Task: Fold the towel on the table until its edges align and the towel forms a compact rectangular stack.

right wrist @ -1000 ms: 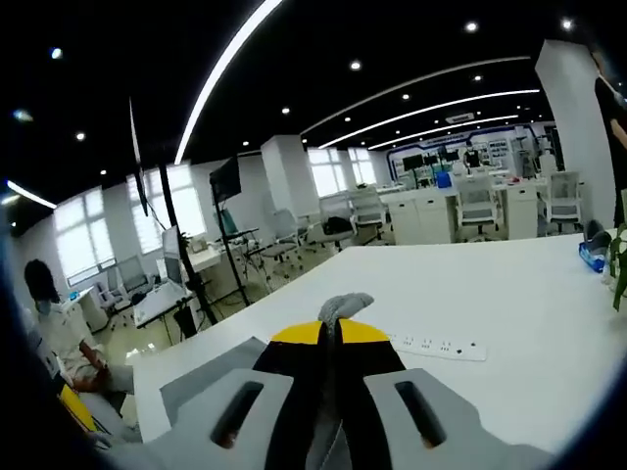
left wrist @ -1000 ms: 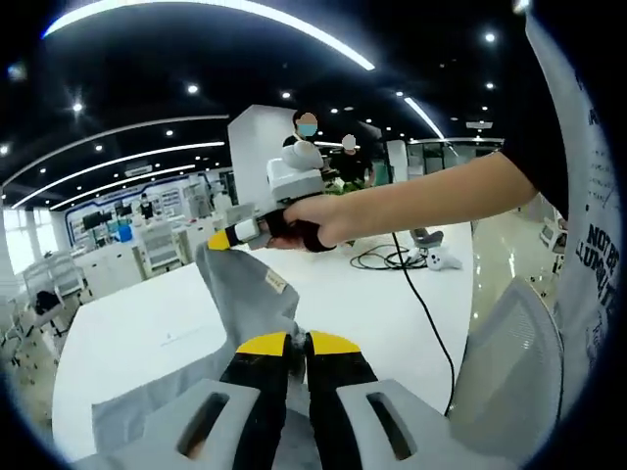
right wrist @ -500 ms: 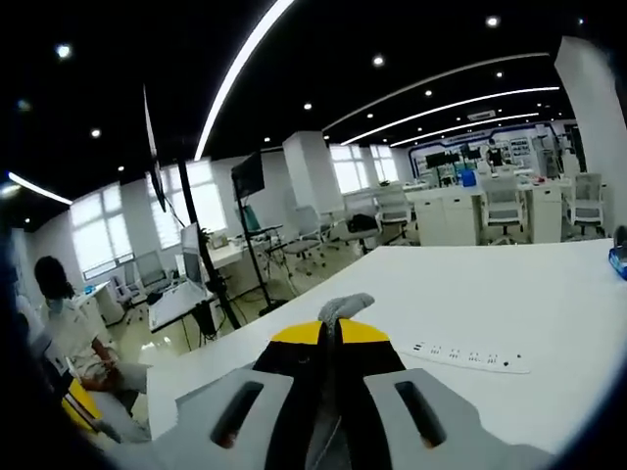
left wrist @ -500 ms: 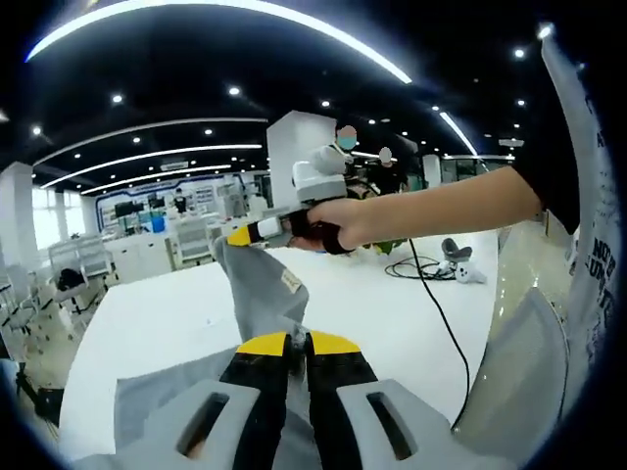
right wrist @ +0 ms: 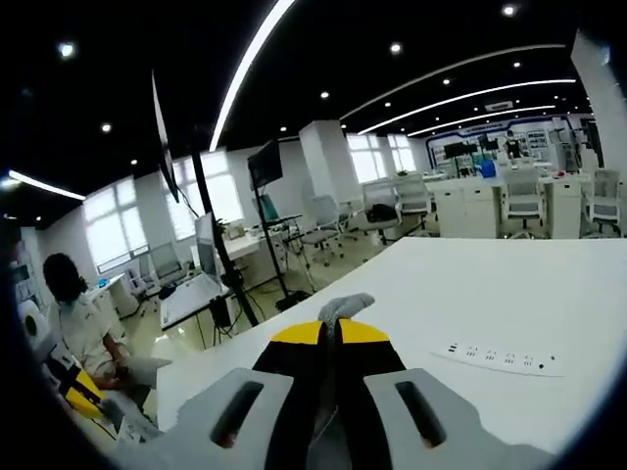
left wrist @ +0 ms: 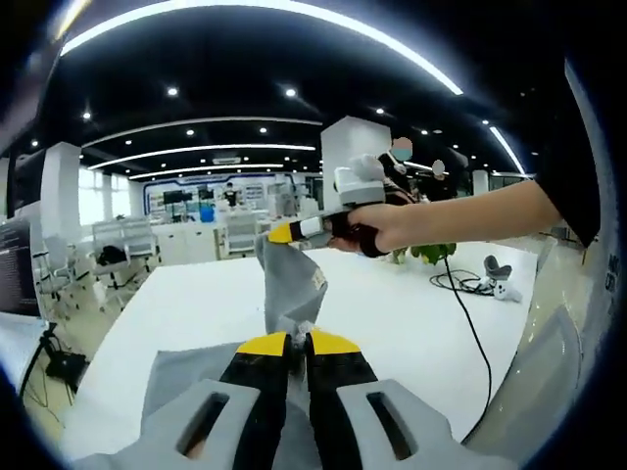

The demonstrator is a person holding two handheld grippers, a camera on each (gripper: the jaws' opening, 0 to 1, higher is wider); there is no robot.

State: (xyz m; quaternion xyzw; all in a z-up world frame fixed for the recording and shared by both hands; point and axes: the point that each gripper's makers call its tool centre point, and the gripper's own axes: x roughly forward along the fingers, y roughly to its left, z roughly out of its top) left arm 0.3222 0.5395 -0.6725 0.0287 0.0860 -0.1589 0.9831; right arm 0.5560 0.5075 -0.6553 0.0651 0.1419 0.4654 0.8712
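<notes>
The soft grey cloth towel [left wrist: 286, 294] is hanging in the air above the wide white bench [left wrist: 411, 323], stretched between the two tools. The left gripper [left wrist: 286, 345], with its yellow-tipped black jaws, is clenching one part of the fabric, which spreads out grey beneath and to the left of it. The right gripper [left wrist: 281, 233], seen in the left gripper view with a person's hand [left wrist: 392, 227] around its handle, is gripping a far corner of the towel. In the right gripper view the right gripper [right wrist: 330, 328] is closed, with a small tuft of grey cloth poking out between the jaw tips.

The step in hand appears to be lifting two corners to carry one edge over for a fold. To do it well, both jaws should be keeping a firm hold while the span between them is drawn taut, so the held edge hangs straight. The two corners should then be travelling level with each other and coming down together on the matching edge, low over the bench, so the cloth is not bunching or twisting.

A small pale label [left wrist: 318, 282] is showing on the towel's hanging edge; its writing is too small to read. A flat white power strip [right wrist: 502, 359] is lying on the bench, with no legible marking.
</notes>
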